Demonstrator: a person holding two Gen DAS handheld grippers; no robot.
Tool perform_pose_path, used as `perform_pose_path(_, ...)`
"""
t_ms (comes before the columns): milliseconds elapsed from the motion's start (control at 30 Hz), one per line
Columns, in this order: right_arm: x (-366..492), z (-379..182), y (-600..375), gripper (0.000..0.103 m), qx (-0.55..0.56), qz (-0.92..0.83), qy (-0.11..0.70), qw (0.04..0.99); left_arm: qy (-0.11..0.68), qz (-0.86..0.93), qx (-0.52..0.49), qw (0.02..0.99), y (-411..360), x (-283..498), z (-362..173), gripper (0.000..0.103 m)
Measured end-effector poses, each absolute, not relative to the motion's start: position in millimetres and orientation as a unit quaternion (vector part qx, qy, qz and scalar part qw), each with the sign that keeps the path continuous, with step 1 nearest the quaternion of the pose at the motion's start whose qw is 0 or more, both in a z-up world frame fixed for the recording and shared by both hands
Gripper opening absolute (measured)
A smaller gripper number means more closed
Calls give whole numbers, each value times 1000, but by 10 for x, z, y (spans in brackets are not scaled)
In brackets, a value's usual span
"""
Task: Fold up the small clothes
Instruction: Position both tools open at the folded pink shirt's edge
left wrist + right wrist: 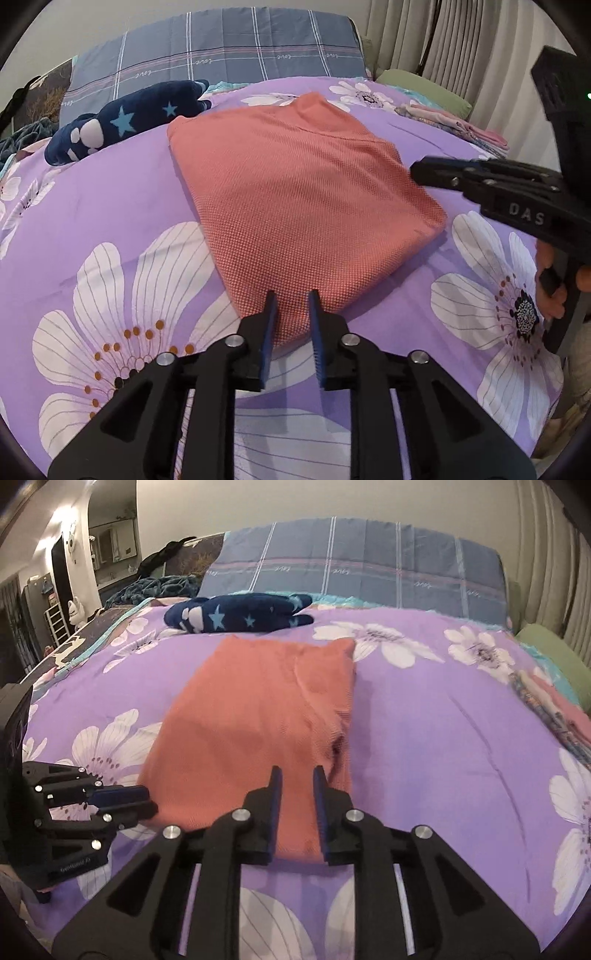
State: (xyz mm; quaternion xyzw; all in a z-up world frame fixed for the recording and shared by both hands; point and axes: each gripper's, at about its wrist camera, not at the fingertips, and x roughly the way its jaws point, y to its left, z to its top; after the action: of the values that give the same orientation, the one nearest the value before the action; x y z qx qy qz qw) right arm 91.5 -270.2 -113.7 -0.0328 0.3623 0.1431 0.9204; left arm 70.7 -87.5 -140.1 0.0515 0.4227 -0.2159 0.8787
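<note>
A folded salmon-pink garment (pixel 295 192) lies flat on the purple floral bedspread (pixel 110 206); it also shows in the right wrist view (pixel 251 716). My left gripper (pixel 292 295) is open, its blue-padded fingers over the garment's near corner, holding nothing. My right gripper (pixel 298 771) is open too, over the garment's near edge, empty. The right gripper shows in the left wrist view (pixel 419 171) at the garment's right edge, and the left gripper shows in the right wrist view (pixel 146 799) at the garment's left corner.
A dark blue star-patterned soft toy (pixel 125 122) lies behind the garment. A grey plaid pillow (pixel 221 48) stands at the bed's head. A stack of folded pink and patterned clothes (pixel 458 125) lies at the right, by a green cushion (pixel 424 86) and curtains.
</note>
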Motion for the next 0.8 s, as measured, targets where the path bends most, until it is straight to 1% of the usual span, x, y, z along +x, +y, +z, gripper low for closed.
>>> perform_pose_path(100,1004,-1305,-2683,17,-29,142,393,908,421,-220,50,878,-862,693,-1408,23)
perform_pose_path(167,1086,-1513,-2741,15,-29,120,425,897,422,-224,51,877,-864,693,-1411,25)
perform_pose_path(233,1087,-1554,-2817,15,-7,131,423,897,421,-226,56,877,-873,686,-1408,27)
perform_pose_path(333,1043,-1414,-2814,16,-7,136,418,898,417,-226,55,879,-860,671,-1347,28)
perform_pose_path(400,1036,-1281,-2819,17,-8,146,404,903,397,-233,31,887,-779,689,-1171,28)
perform_pose_path(433,1062,-1180,-2812,19,-13,146,394,907,388,-234,26,891,-753,710,-1093,28)
perform_pose_path(467,1109,-1105,-2796,22,-17,144,386,911,377,-232,25,896,-724,766,-982,28)
perform_pose_path(567,1369,-937,-2769,23,-18,149,373,916,356,-211,44,909,-676,1009,-803,28)
perform_pose_path(700,1792,-894,-2737,23,13,183,384,905,381,-198,19,903,-536,1503,-880,28)
perform_pose_path(800,2126,-979,-2694,23,6,184,397,899,402,-194,-8,895,-493,1875,-1100,29)
